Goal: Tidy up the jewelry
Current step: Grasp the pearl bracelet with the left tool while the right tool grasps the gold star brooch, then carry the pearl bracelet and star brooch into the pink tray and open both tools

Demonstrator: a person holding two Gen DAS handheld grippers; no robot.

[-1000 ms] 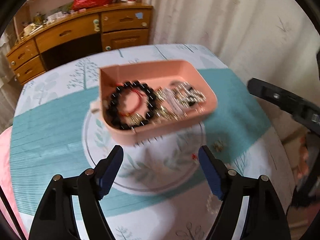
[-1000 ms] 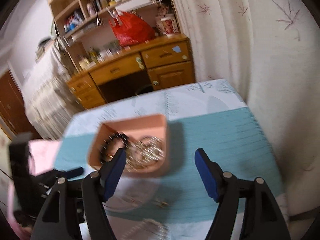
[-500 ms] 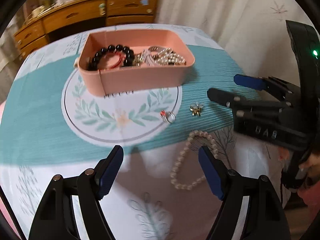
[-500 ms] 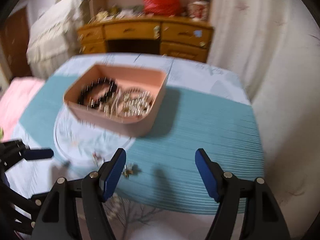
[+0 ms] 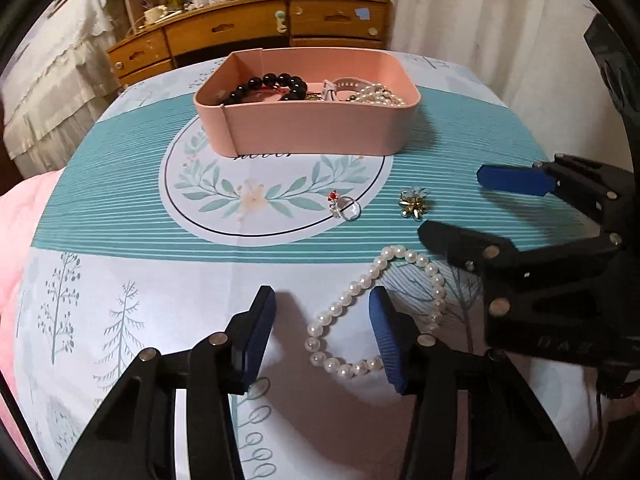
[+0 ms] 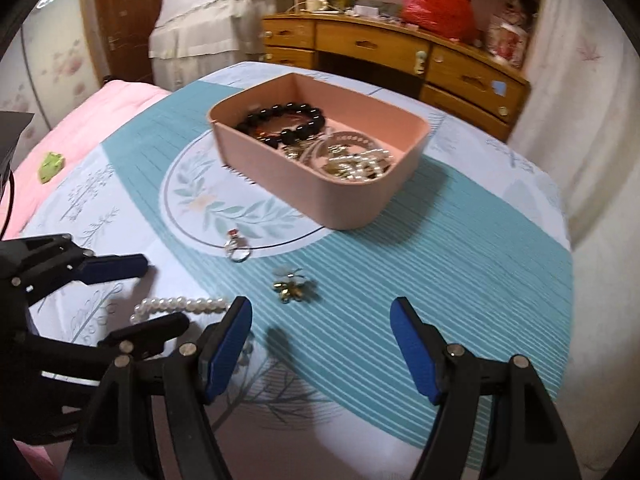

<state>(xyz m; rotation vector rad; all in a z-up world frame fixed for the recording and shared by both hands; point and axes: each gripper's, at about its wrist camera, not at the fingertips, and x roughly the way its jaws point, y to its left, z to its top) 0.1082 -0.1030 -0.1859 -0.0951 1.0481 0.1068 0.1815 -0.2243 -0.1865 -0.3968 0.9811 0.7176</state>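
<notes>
Both grippers have dropped toward the table since the earlier frames. Low in frame, the left gripper (image 5: pixel 322 332) hangs released astride the pearl bracelet (image 5: pixel 372 304); the right gripper (image 6: pixel 320 344) gapes empty near the gold flower brooch (image 6: pixel 292 285). Mid-frame lies the ring (image 5: pixel 345 208). Upper centre, the pink tray (image 5: pixel 312 128) already holds several pieces; three remain.

Home bedroom: wooden desk w/ drawers (image 6: pixel 400 46), pink bedding (image 6: pixel 80 128), curtains (image 5: pixel 500 32).
</notes>
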